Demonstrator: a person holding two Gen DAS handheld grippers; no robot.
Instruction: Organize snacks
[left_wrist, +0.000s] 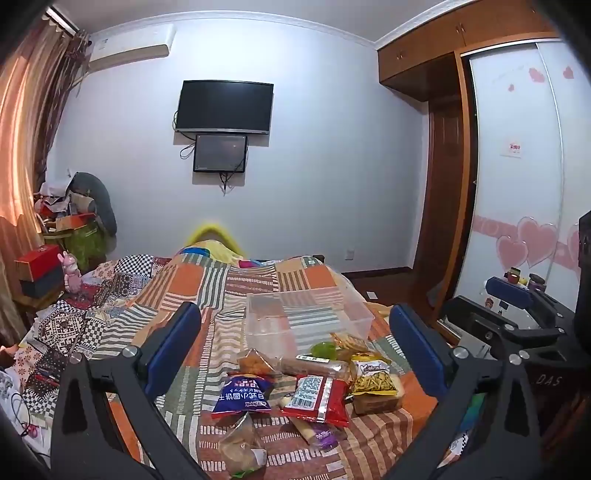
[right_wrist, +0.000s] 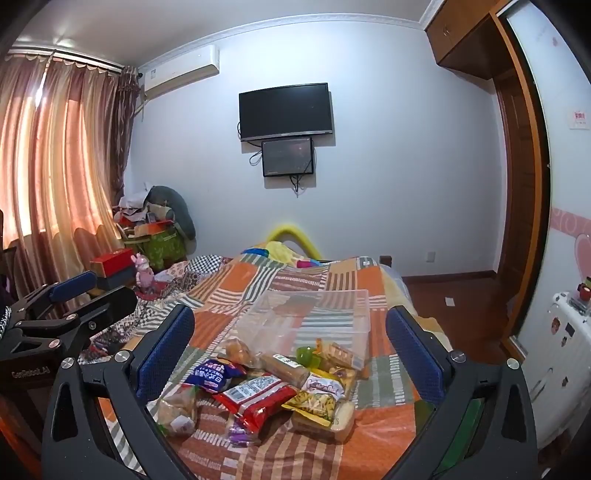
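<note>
Left wrist view: the left tongs stand wide open with nothing between the blue pads, hovering above a bed covered by an orange, green and white striped patchwork quilt. A heap of snack packets lies on the quilt between the fingers: one blue packet with white lettering, one red packet with a white barcode label, one yellow packet of thin crisp sticks, one long brown wrapped roll and one small green cup. Just behind the heap sits one empty clear plastic storage box, its near wall close to the snacks. At the right edge the right tongs show, open too. On the far wall hang two dark screens, the large black television above a smaller black monitor.

Right wrist view: the right tongs gape wide, empty, over the same heap. The red packet lies nearest the middle, the blue packet to its left, the yellow packet to its right. The clear box stands behind them. The left tongs show at the left, open. Pinkish-brown curtains cover the window.
</note>
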